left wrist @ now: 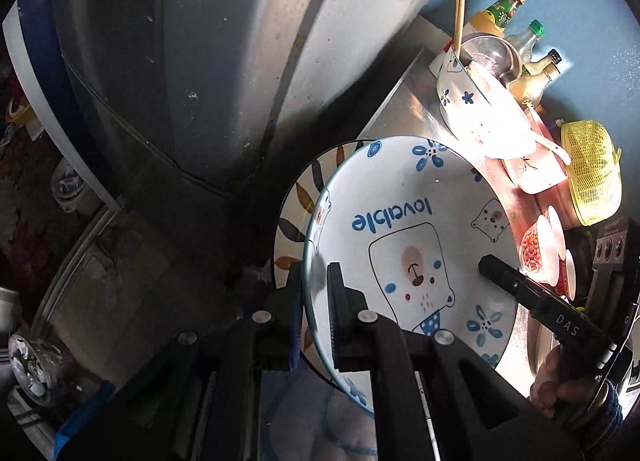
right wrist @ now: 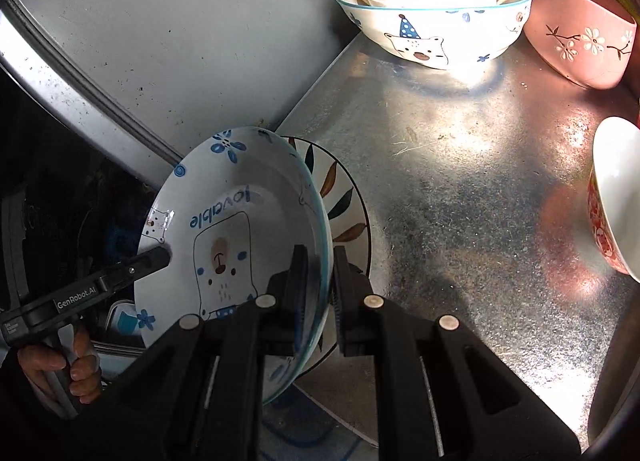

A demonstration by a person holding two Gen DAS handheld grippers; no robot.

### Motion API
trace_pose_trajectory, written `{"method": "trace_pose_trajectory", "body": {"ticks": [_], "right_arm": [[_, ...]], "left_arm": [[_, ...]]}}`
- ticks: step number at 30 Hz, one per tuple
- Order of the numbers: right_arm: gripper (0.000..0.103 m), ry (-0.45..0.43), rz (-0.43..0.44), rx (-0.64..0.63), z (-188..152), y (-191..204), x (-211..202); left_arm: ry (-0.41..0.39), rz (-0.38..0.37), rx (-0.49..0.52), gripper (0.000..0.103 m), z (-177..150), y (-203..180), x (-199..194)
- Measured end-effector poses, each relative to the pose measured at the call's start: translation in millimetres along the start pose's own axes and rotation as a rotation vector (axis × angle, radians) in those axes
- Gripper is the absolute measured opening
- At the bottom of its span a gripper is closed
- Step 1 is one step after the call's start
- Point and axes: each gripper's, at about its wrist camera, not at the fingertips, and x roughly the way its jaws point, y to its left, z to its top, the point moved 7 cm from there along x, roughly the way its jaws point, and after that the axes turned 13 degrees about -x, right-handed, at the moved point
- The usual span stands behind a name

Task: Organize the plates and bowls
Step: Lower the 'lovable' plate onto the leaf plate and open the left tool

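Left gripper (left wrist: 316, 289) has its fingers pinched on the rim of the bear plate (left wrist: 404, 245) at 9 o'clock. The plate is tilted, partly over the leaf plate (left wrist: 298, 201), at the edge of the metal surface (right wrist: 460, 189). Right gripper (right wrist: 320, 281) has its fingers closed on the opposite rim at 3 o'clock. Bear bowl (right wrist: 432, 29) with stacked cups sits at 12 o'clock, pink bowl (right wrist: 580, 45) at 1. Best practice: keep both grips level, lower it flat and centred on the leaf plate, then release together.
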Motion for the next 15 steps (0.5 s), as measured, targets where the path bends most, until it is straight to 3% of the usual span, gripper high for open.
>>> {"method": "trace_pose_trajectory", "body": {"ticks": [12,15], "right_arm": [[0.013,0.032,-0.049,-0.009,10,-4,30],[0.015,0.032,-0.045,-0.006,11,-4,33]], "left_arm": [[0.036,0.059,0.028,0.01,-1,-4,17],[0.041,0.051,0.035,0.022,-1,-11,19]]}}
